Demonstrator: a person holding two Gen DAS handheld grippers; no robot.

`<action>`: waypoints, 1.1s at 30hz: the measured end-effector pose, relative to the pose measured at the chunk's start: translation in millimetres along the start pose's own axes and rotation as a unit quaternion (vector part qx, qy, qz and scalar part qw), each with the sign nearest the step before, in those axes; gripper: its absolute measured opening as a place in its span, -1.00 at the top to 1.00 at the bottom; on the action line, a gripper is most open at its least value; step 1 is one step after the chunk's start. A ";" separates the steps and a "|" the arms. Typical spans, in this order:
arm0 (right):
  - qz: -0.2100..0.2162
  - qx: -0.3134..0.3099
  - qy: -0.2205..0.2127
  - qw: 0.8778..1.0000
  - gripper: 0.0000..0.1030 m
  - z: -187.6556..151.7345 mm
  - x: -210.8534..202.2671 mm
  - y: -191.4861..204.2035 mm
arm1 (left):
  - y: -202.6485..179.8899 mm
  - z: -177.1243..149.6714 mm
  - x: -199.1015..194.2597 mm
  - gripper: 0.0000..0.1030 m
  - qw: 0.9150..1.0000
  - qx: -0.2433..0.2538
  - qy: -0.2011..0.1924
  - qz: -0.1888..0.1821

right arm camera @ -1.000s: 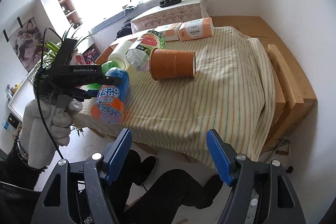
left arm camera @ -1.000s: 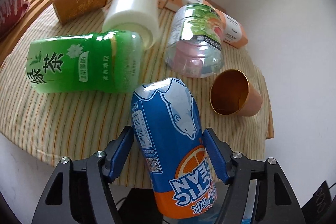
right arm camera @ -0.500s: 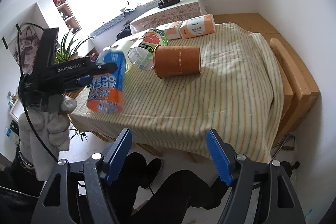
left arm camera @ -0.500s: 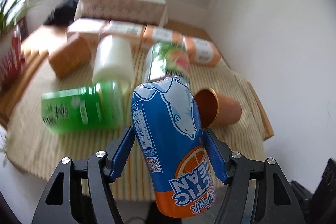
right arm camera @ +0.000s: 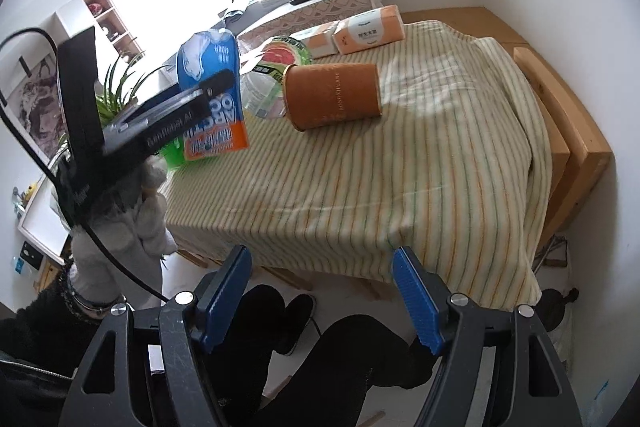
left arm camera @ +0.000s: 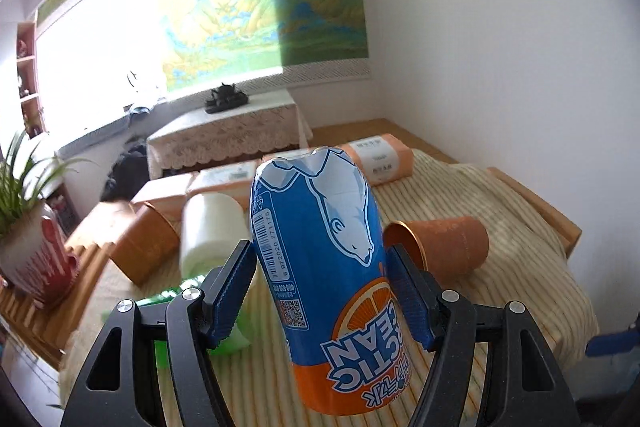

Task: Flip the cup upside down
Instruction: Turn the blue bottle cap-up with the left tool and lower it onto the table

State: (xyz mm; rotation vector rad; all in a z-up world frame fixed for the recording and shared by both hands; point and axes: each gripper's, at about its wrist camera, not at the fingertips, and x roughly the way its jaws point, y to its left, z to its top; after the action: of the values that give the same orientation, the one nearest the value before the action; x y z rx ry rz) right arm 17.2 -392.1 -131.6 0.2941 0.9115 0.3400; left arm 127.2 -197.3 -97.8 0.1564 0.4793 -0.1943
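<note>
Gripping the blue cup (left arm camera: 320, 267) around its middle, your left tool (left arm camera: 320, 291) has both blue pads pressed against the printed wall, and the lettering reads inverted, so the cup looks nearly turned over. It hangs in the air above the near edge of the striped cloth (right arm camera: 400, 167) on the counter, touching nothing below. Judge it light and thin-walled: the far end looks dented, so it will likely crush under a hard squeeze, and the glossy print may slip. Hold it mid-body, as you do now, with only enough pressure to stop sliding. Your right tool (right arm camera: 322, 301) stands wide open and empty, off the counter's near edge, well apart from the orange cup (right arm camera: 332, 95) lying on its side.
</note>
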 end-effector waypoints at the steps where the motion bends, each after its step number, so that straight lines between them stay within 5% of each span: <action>1: -0.001 0.001 -0.002 1.000 -0.35 0.3 -1.0 -0.5 | 1.5 -2.2 2.6 -0.37 1.000 -0.004 0.005 0.000; 27: -0.017 -0.001 -0.021 1.000 -0.35 -9.1 -19.3 18.6 | 15.0 -40.5 -52.6 -0.42 0.998 -0.013 0.034 -0.044; 33: -0.019 -0.007 -0.028 0.999 -0.35 -11.7 -20.7 29.7 | 15.9 -36.4 -70.8 -0.74 0.998 -0.015 0.012 -0.054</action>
State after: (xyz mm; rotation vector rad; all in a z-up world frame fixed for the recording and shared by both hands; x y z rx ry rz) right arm -8.8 -372.4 -112.1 0.2725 0.8585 0.3013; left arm 53.1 -164.3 -94.7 0.1043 0.5137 -0.2912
